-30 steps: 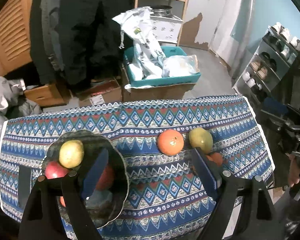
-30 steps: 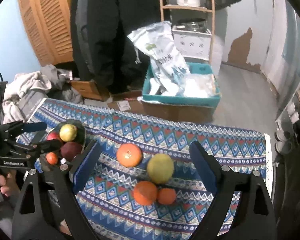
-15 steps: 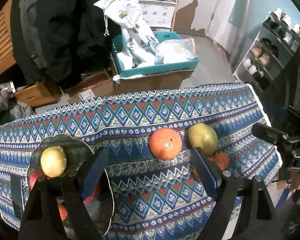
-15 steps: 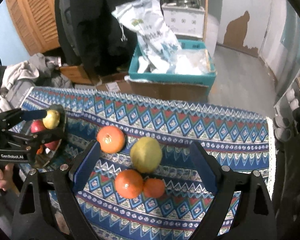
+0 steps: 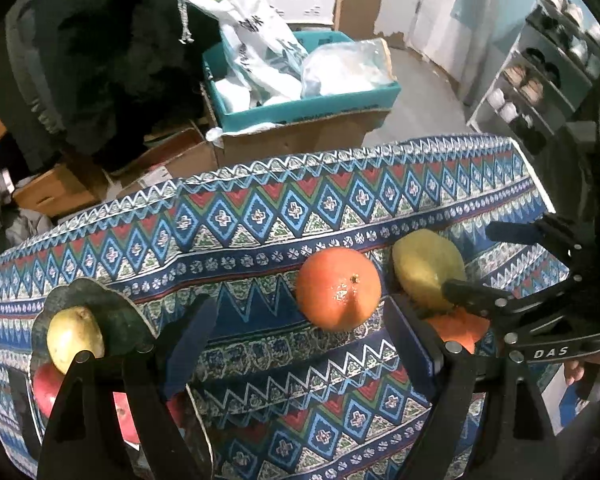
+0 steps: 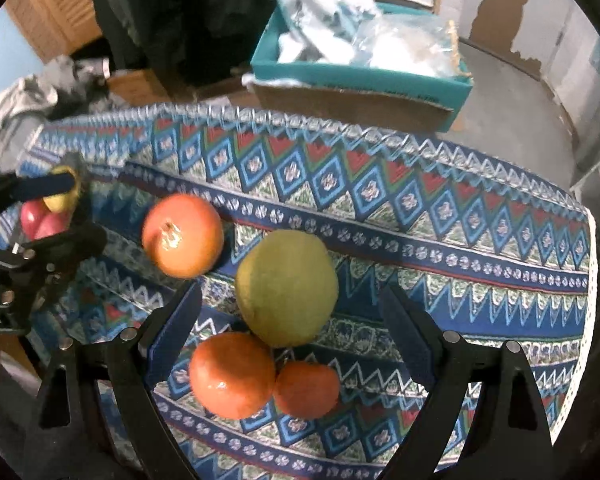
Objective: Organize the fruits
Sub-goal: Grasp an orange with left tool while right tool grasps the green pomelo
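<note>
On the patterned tablecloth (image 5: 260, 216) lie a large orange (image 5: 340, 288) (image 6: 183, 235), a yellow-green fruit (image 5: 426, 268) (image 6: 287, 287), and two smaller oranges (image 6: 231, 374) (image 6: 306, 389) touching it. A dark bowl (image 5: 96, 300) at the left holds a yellow pear (image 5: 74, 338) (image 6: 62, 198) and red apples (image 5: 44, 386) (image 6: 40, 220). My left gripper (image 5: 304, 344) is open above the cloth, just in front of the large orange. My right gripper (image 6: 290, 328) is open, its fingers either side of the yellow-green fruit and the smaller oranges, touching none.
Beyond the table's far edge stand a teal crate (image 5: 308, 92) with plastic bags on a cardboard box, dark coats, more boxes and a shoe rack (image 5: 540, 80). The cloth's right edge (image 6: 588, 280) drops off near the fruit. A person's fingers (image 5: 576, 370) hold the right gripper's handle.
Both grippers have sunk toward the table, so the fruit looks larger. The right one has come down over the yellow-green fruit and small oranges. Jaws stay equally wide.
</note>
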`<state>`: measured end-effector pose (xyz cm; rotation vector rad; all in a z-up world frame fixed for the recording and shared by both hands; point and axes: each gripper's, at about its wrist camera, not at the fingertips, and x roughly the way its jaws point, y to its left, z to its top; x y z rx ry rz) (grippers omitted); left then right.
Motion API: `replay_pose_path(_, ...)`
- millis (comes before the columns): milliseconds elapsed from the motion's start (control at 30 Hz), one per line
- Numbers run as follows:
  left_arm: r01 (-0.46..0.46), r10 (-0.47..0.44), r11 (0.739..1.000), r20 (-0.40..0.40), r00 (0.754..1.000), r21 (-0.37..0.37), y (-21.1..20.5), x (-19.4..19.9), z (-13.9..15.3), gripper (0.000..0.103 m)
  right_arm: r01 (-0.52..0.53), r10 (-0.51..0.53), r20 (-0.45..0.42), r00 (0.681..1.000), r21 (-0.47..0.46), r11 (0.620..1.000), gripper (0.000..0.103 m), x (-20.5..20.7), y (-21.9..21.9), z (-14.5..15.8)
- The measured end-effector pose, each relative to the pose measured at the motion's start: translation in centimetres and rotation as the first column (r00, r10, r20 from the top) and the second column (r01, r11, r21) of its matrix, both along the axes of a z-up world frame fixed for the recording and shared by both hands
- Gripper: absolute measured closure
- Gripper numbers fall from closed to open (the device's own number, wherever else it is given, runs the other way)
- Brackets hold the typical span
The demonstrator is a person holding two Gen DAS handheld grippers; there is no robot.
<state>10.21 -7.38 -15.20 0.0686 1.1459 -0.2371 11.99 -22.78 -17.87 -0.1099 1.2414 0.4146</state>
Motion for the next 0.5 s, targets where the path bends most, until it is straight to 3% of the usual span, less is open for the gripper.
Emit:
replay_pose_path(233,0.03,-0.029,0.999,-0.039,0.999,0.031,-0.7,0.5,-2.0,0.016,-0.02,0.019,-0.034,0.999,-0.029,0.999,0.013,0.7,0.9,-2.3)
replay_pose_path(500,0.041,-0.039,0.999,-0.078,0.996,0.016,-0.8,0.9,-3.4,0.016,-0.038,0.035,-0.067,0.997,-0.039,0.999,0.017,1.3,1.6,-4.9)
